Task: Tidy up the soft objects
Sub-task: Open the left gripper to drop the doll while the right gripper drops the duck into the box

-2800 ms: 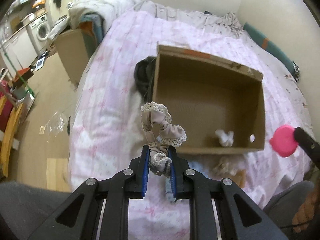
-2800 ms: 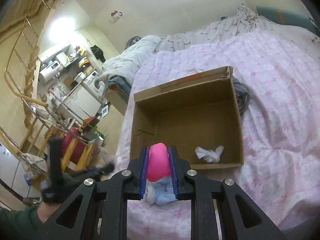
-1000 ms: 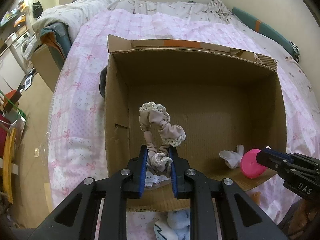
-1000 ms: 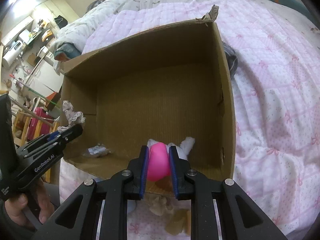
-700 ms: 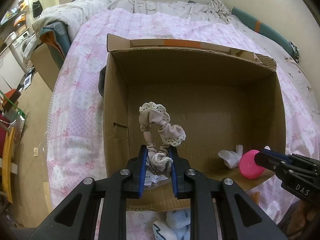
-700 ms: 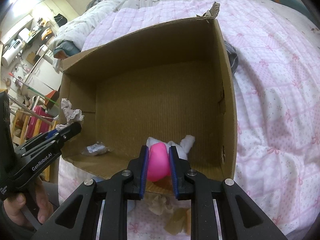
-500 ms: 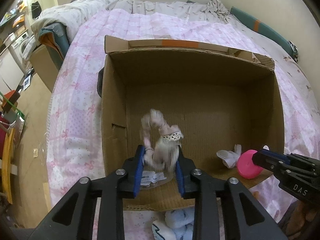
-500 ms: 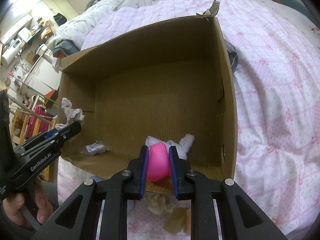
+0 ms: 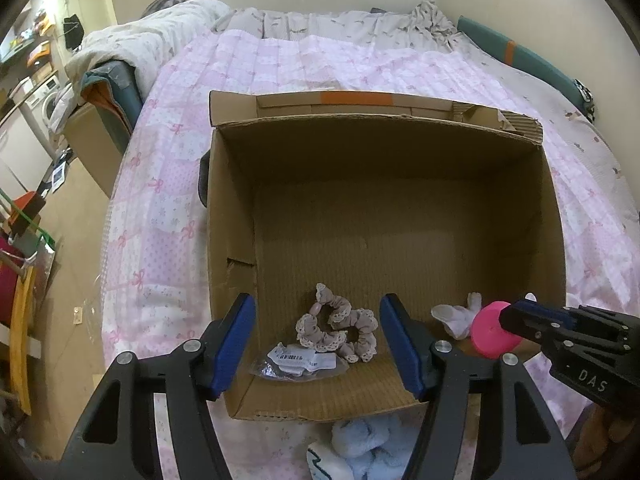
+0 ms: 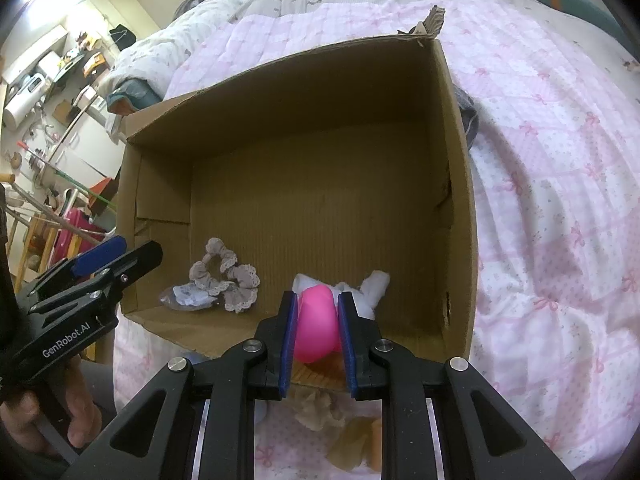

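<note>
An open cardboard box (image 9: 554,216) (image 10: 464,184) sits on a pink bed. A beige lace scrunchie (image 9: 338,326) (image 10: 226,276) lies on the box floor near the front wall, next to a small plastic packet (image 9: 298,362) (image 10: 186,295). My left gripper (image 9: 318,344) (image 10: 120,254) is open and empty over the box's front edge, above the scrunchie. My right gripper (image 10: 318,328) (image 9: 506,318) is shut on a pink round soft object (image 10: 316,330) (image 9: 490,330) over the front right of the box, above a white cloth (image 9: 456,316) (image 10: 370,282).
A light blue fluffy item (image 9: 360,444) lies on the bed just in front of the box. Beige soft items (image 10: 340,428) lie on the bed below the right gripper. A dark cloth (image 10: 470,120) sticks out behind the box. The bed's left edge drops to the floor (image 9: 72,240).
My left gripper opened and the scrunchie dropped to the box floor by the packet. The right gripper has stayed shut on the pink object, hardly moving.
</note>
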`<state>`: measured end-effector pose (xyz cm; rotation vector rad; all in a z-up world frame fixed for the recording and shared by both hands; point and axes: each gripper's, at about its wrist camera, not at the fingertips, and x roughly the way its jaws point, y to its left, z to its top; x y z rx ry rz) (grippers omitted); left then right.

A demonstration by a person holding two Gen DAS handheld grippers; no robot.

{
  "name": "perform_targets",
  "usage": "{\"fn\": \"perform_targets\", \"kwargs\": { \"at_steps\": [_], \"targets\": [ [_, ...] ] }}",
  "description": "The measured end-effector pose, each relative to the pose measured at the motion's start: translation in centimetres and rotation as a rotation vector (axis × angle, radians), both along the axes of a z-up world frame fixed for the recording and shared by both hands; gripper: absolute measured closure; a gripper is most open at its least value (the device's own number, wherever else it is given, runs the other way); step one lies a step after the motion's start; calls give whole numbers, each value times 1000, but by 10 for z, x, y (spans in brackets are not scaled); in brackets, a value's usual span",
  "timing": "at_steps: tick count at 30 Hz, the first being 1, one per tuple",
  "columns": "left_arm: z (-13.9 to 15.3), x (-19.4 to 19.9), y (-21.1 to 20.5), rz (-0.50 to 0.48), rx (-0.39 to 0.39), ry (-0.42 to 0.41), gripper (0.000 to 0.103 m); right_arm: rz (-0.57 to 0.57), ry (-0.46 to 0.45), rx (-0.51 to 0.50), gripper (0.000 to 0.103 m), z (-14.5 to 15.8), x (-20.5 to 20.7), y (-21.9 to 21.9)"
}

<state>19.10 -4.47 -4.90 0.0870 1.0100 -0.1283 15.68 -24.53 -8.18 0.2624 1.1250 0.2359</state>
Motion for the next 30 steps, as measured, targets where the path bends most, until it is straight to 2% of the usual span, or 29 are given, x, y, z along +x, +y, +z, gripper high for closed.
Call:
{"fn": "perform_targets", "kwargs": {
  "at_steps": [9,15,16,17,18,19,22,25,30],
  "targets": [
    [0,-1,0,1,2,-4,41,-15,-19,13,81,3,0,-1],
    [1,-4,0,2,1,-14,41,-27,-54,65,79,10,-3,-7],
    [1,-4,0,2,1,-13,41,-34,-58,70,76,11,-3,-9],
    [0,-4,-1,2,1,-12,41,-45,-59,75,60,12,-3,-11],
    [0,-4,-1,1,4,-12,41,-55,-62,83,30,12,-3,-13],
    [0,-4,-2,-2,7,-12,41,-70,-70,88,22,13,-3,-15],
    [0,-5,-4,-12,17,-17,41,-90,-59,56,21,11,-2,-18],
    [0,-6,-4,-12,24,-21,41,-101,-33,73,21,7,-1,-21],
    [2,-7,-3,-6,23,-25,41,-95,-40,66,21,10,-2,-19]
  ]
}}
